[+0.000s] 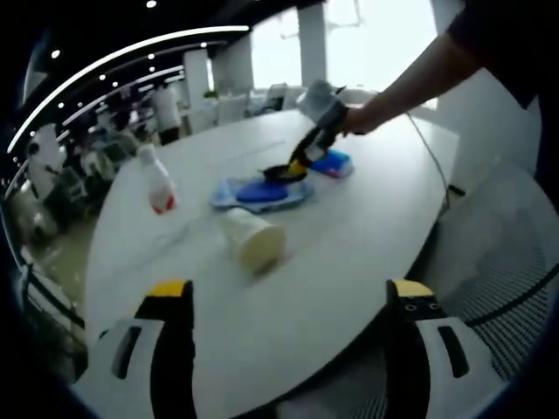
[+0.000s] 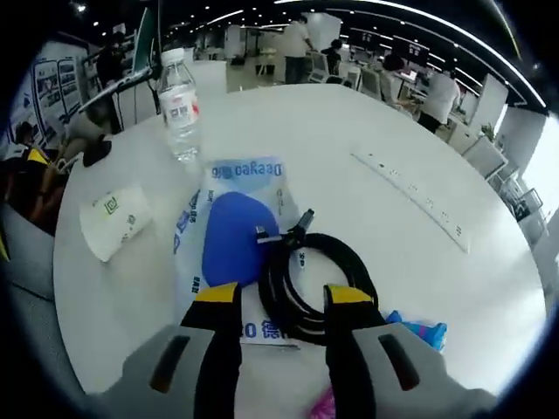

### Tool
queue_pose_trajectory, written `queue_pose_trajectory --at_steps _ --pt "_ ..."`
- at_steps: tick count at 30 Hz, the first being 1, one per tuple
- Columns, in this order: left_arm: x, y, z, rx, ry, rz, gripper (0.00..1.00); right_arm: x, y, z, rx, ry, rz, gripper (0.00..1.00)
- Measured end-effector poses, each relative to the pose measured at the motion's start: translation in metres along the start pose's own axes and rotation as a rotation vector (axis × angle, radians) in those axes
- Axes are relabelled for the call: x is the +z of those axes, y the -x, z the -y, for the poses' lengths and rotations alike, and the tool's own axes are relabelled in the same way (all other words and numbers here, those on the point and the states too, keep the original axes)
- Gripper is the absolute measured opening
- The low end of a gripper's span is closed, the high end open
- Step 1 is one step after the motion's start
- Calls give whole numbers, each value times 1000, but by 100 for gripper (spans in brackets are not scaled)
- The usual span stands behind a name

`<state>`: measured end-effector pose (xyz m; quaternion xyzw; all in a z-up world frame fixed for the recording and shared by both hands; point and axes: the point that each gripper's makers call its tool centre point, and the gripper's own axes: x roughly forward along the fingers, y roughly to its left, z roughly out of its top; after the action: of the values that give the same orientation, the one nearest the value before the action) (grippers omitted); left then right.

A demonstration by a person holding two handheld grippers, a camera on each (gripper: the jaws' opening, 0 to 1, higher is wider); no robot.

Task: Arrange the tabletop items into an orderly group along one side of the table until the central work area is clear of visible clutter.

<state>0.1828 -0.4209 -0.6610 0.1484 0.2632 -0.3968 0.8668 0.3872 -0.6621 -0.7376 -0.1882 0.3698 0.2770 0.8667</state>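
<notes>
On the round white table [image 1: 367,227] a paper cup [image 1: 253,240] lies on its side, a clear water bottle [image 1: 157,179] stands upright, and a blue-and-white flat package [image 1: 249,194] carries a black coiled cable [image 1: 281,173]. My left gripper [image 1: 290,297] hovers open at the near edge, short of the cup. A person's hand holds my right gripper [image 1: 299,166] down at the cable. In the right gripper view its jaws [image 2: 284,297] stand apart over the near side of the cable coil [image 2: 325,244], on the package [image 2: 231,227]. Cup [image 2: 113,220] and bottle [image 2: 179,105] lie beyond it to the left.
A small blue and pink packet [image 2: 419,332] lies by the cable, close to the table edge. A long white strip [image 2: 410,196] runs across the far tabletop. A mesh chair [image 1: 507,262] stands at the table's right edge. People and desks fill the background.
</notes>
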Motion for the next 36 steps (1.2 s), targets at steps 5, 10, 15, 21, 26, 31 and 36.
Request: queue_pose_trajectory --at_steps 5,10,15,21,26,31,36 --pt "-2 0 0 1 -1 -11 86 -1 -8 -2 10 24 -16 36" --pt "-3 0 0 2 -3 -12 86 -3 -13 -5 20 56 -35 33" --pt "-4 0 1 -2 -5 -18 86 -5 -17 -7 28 97 -59 27" --pt "-5 0 1 -4 -4 -23 86 -4 -22 -8 39 119 -66 22" --pt "-6 0 1 -3 -2 -28 86 -4 -28 -9 55 151 -94 17" --pt "-6 -1 1 -4 -1 -30 86 -20 -28 -12 103 118 -158 16" --pt "-7 -1 1 -8 -5 -35 85 -13 -28 -18 111 160 -93 11"
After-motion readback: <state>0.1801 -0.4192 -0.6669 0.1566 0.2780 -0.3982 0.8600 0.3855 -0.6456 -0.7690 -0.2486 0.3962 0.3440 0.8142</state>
